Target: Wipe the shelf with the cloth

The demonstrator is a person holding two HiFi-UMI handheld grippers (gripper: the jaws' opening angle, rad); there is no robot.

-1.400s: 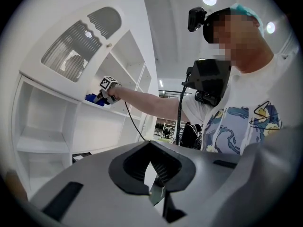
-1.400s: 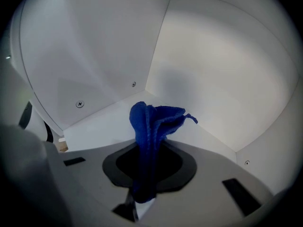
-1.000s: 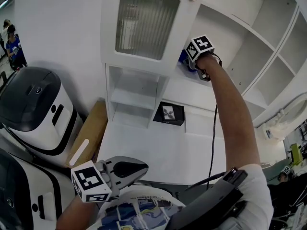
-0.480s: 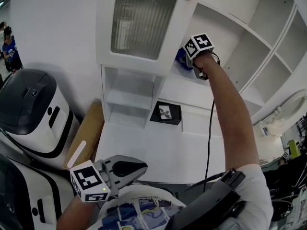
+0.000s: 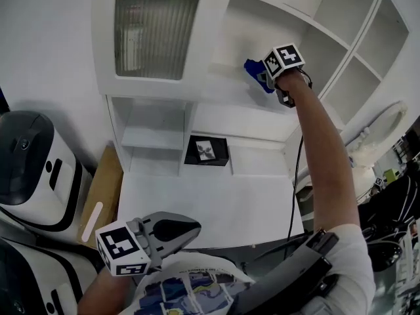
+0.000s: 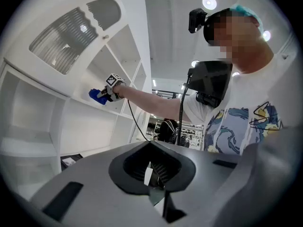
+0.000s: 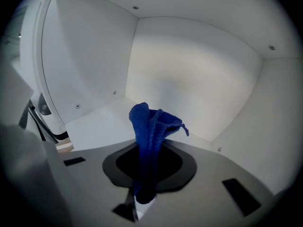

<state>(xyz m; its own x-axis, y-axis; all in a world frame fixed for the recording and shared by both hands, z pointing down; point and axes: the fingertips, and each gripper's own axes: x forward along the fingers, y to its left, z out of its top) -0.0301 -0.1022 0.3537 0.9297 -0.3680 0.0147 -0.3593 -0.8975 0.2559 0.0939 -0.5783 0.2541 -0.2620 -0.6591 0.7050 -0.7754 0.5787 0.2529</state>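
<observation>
While right gripper (image 7: 142,195) clamps cloth (image 7: 152,126), left gripper (image 6: 150,173) closed.

The bunched blue cloth (image 7: 154,126) juts upright inside the white shelf (image 7: 94,124) compartment.

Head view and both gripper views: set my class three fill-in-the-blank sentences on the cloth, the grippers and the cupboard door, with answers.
1. The right gripper is shut on a ____ cloth.
2. The left gripper, held low near the person's shirt, holds ____.
3. The cupboard door left of the cloth stands ____.
Missing words: blue; nothing; open.
</observation>
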